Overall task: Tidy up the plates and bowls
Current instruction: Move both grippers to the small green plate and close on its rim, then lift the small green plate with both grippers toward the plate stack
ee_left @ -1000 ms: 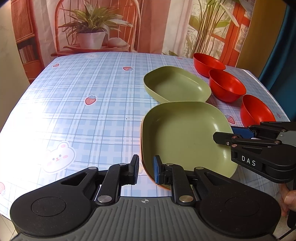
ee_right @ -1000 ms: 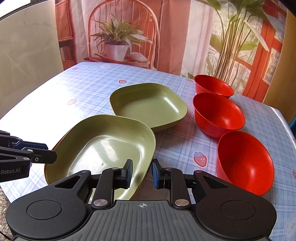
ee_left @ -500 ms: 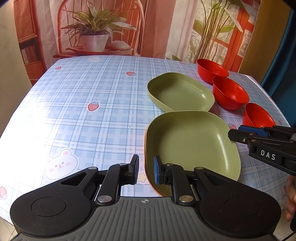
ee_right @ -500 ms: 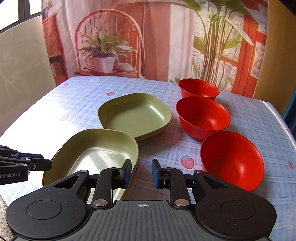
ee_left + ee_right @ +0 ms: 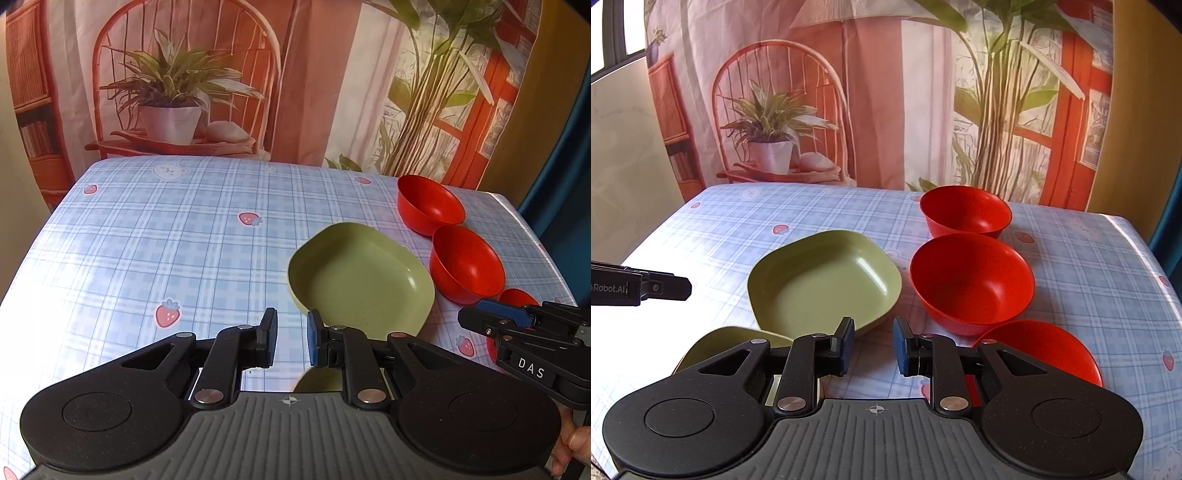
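Where a second ago the near green plate (image 5: 735, 339) filled the foreground of both views, it now shows only as a sliver behind each tool's body, at 7 o'clock in the right wrist view; both cameras have pulled back and tilted up, so more of the backdrop (image 5: 295, 74) is seen than before. Nearest in the left wrist view, the left tool (image 5: 291, 341) hangs released above the checked worktop (image 5: 147, 258), its blue-padded fingers apart with nothing between them, as they were earlier; the right tool (image 5: 873, 345) is likewise released and grips nothing. At 3 o'clock in the left view the right tool reaches in, and at 9 o'clock in the right view the left tool's tip shows, higher in that view than before. Beyond the tools sits the far green plate (image 5: 823, 284), unmoved on the worktop; just right of it runs the line of three red bowls, unmoved: the nearest bowl (image 5: 1045, 350) partly hidden behind the right tool, the middle bowl (image 5: 971, 282) just beside the far plate, the farthest bowl (image 5: 966, 214) close behind it. Farthest off, past the worktop's 12 o'clock edge, the printed backdrop shows a potted plant (image 5: 173, 96) on a chair.
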`<state>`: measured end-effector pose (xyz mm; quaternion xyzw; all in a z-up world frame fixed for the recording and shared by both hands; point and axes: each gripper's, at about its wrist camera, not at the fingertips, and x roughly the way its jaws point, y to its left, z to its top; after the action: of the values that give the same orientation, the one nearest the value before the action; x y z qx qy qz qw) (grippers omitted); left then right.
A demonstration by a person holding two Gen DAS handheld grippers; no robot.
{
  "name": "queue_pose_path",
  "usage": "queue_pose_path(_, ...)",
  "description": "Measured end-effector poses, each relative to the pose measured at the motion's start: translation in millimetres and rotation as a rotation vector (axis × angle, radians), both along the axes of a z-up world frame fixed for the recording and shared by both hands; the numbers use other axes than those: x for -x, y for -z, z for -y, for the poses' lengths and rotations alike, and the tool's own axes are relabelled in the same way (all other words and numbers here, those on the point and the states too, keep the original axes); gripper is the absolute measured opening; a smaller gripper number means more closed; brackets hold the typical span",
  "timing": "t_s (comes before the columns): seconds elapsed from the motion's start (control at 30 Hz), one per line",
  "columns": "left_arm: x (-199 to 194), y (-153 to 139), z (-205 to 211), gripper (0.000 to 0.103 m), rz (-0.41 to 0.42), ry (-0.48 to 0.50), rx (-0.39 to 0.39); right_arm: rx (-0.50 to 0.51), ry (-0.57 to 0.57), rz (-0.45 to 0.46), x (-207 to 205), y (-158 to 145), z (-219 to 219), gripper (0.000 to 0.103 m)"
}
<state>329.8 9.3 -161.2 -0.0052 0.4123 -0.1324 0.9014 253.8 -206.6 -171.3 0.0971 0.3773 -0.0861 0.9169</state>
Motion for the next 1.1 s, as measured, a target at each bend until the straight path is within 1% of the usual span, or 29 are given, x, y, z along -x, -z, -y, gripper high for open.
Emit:
queue_pose_path(0.1,-25,6,1,0.018,-0.01,0.012,0.004,-0.03,0.023,-0.023,-15,9,6,0.021)
queue_pose_path(0.23,-54,18,3,0.018,-0.028,0.03,-0.012,-0.114,0.07,-0.063,-28,24,11,0.021)
queue_pose_path(0.53,-102,46,13,0.018,-0.092,0.079,-0.019,-0.171,0.097,-0.096,-41,40,10,0.022)
queue_pose_path(0.7,-113,60,15,0.018,-0.123,0.095,0.004,-0.2,0.103,-0.101,-43,44,10,0.022)
queue_pose_path(0.8,-113,65,16,0.018,-0.125,0.113,0.01,-0.207,0.106,-0.104,-45,45,11,0.022)
queue_pose_path(0.93,-113,70,13,0.018,-0.141,0.112,0.05,-0.214,0.108,-0.105,-46,47,13,0.021)
queue_pose_path(1.1,-113,74,18,0.018,-0.136,0.118,0.036,-0.211,0.108,-0.104,-47,48,13,0.021)
